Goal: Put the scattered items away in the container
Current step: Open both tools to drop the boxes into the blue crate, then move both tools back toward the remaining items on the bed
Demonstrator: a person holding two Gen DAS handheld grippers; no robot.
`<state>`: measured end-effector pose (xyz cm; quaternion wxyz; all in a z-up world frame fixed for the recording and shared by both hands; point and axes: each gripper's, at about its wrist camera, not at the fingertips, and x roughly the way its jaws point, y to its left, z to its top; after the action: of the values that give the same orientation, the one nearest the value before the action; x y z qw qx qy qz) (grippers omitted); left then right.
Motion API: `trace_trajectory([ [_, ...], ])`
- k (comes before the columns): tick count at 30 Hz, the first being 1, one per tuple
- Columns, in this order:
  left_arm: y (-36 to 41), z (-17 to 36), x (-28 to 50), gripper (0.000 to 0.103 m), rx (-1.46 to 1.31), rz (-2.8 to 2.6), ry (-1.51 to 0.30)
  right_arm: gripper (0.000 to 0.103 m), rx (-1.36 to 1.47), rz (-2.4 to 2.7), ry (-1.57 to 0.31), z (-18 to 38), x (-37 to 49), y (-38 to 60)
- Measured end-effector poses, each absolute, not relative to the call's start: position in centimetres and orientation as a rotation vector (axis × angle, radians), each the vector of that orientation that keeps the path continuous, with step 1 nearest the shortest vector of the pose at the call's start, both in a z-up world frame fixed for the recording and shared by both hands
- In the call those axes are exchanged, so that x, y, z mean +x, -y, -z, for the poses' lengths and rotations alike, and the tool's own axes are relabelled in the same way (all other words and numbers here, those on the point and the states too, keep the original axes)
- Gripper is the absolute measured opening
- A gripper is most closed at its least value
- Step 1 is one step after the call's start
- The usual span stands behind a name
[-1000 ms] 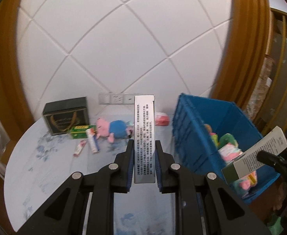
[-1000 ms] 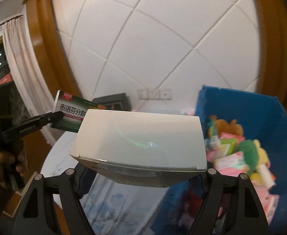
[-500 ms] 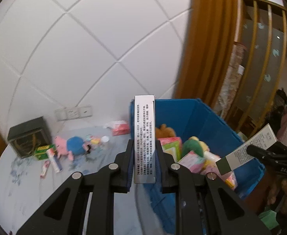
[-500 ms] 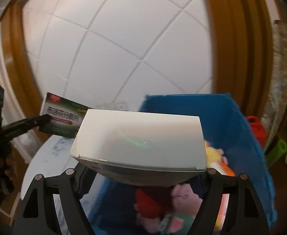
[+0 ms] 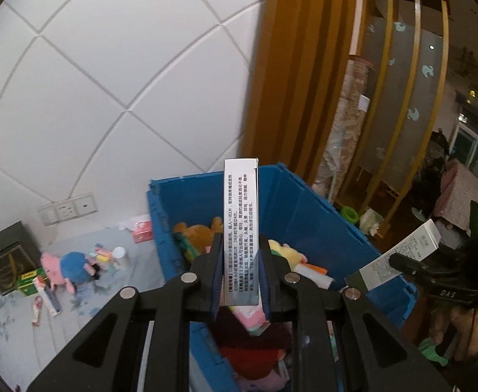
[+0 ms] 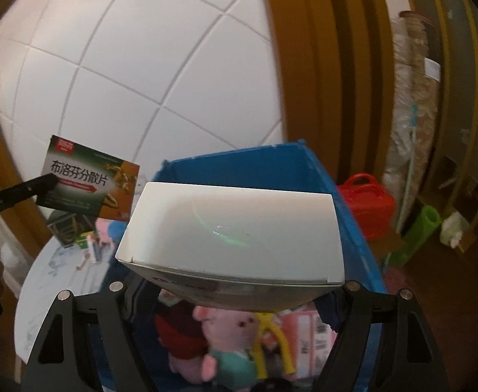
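Observation:
My left gripper (image 5: 241, 245) is shut on a thin medicine box (image 5: 241, 196), which stands edge-on above the open blue crate (image 5: 304, 202). The right wrist view shows that box's green and orange face (image 6: 88, 183) at the left. My right gripper (image 6: 232, 281) is shut on a wide white box (image 6: 232, 228) that hides its fingertips and hangs over the crate (image 6: 304, 163). In the left wrist view the white box (image 5: 402, 258) pokes in from the right. The crate holds plush toys, among them a pink pig (image 6: 232, 336), and pink packs.
On the round table left of the crate lie a pink and blue plush (image 5: 69, 264), a dark box (image 5: 7, 261), a small green box (image 5: 30, 281), tubes (image 5: 48, 297), a small bottle (image 5: 121, 254) and a pink pack (image 5: 141, 228). A red container (image 6: 366, 205) stands on the floor at the right.
Both grippers have swung right from the table to above the blue crate, each still holding its box. The scattered items have slid to the left edge of both views.

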<state>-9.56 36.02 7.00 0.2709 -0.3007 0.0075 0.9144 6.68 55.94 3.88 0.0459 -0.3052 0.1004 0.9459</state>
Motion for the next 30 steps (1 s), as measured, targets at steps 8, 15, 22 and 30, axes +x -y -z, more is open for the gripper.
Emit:
trace_trajectory([
  [8,-39.5,-7.5,-11.4,0.018,-0.795,-2.421,-0.048,0.079,-0.982,-2.835,-0.301,-2.6,6.6,-58.1],
  [15,-41.1,-8.3,-13.1,0.061,-0.789,-2.501,-0.068,0.102,-1.001,-2.799,-0.237,-2.2,5.6,-58.4],
  [22,-38.7,-6.4,-13.5,0.088,-0.865,-2.485,-0.031,0.103,-1.049,-2.819,-0.247,-1.5,4.8,-57.5],
  [30,-33.7,-5.0,-12.3,0.088,-0.914,-2.541,0.010,0.103,-1.057,-2.900,-0.232,-1.9,3.5,-54.6],
])
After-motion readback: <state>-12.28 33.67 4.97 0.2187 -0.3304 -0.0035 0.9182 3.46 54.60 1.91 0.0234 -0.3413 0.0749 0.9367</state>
